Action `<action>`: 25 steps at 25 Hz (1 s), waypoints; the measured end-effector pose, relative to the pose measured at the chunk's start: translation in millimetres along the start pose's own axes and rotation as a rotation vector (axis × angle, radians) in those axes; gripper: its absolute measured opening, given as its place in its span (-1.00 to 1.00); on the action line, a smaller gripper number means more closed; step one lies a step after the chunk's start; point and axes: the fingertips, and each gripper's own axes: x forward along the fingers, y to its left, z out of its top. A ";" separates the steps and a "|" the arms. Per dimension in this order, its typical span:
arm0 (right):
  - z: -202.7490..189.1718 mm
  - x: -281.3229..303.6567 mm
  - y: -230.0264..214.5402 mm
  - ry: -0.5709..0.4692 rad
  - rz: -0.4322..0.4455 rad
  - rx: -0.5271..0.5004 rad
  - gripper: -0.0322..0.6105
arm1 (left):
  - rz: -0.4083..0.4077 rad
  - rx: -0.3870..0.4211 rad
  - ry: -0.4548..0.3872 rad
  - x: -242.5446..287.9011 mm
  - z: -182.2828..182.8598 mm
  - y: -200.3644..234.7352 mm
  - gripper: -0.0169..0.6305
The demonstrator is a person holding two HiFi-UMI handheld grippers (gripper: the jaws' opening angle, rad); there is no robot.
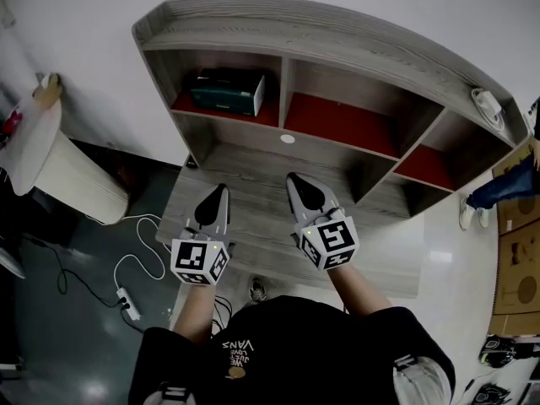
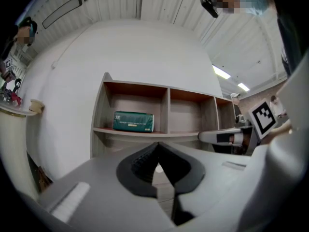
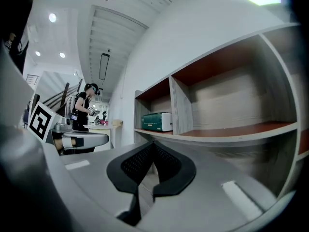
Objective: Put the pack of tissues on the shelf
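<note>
While I held both grippers out over the desk, the pack of tissues [image 1: 226, 91] lay in the left box of the shelf [image 1: 337, 47]. It was a dark green pack with a white end, shaped like a brick, and it lay flat on the red floor of that box. The shelf had three boxes in a row, each with a red floor and grey wooden walls. A thin wooden wall [image 1: 285, 91] stood just beside the pack, on its right.

My left gripper [image 1: 222, 189] was shut tight, with nothing in it. My right gripper [image 1: 294, 179] was shut tight too, and it held nothing. Their tips were black and pointed, and their pads looked bumpy.

Under them was a long grey board [image 1: 253, 226] with wood lines on it. Both grippers were well apart from the pack. The box had some room above the pack. A white cable [image 1: 139, 251] lay on the dark floor past the board's left edge, near a round white stand [image 1: 72, 171].
</note>
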 end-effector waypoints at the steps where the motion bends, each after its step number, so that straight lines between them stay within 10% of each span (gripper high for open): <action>1: -2.3 -5.0 -0.6 0.003 0.005 0.004 -0.89 | 0.001 -0.005 0.002 -3.2 -2.2 -5.5 -0.79; 25: -55.4 -95.4 10.4 0.120 0.097 0.076 -0.89 | 0.040 -0.105 0.094 -80.7 -58.4 -94.8 -0.79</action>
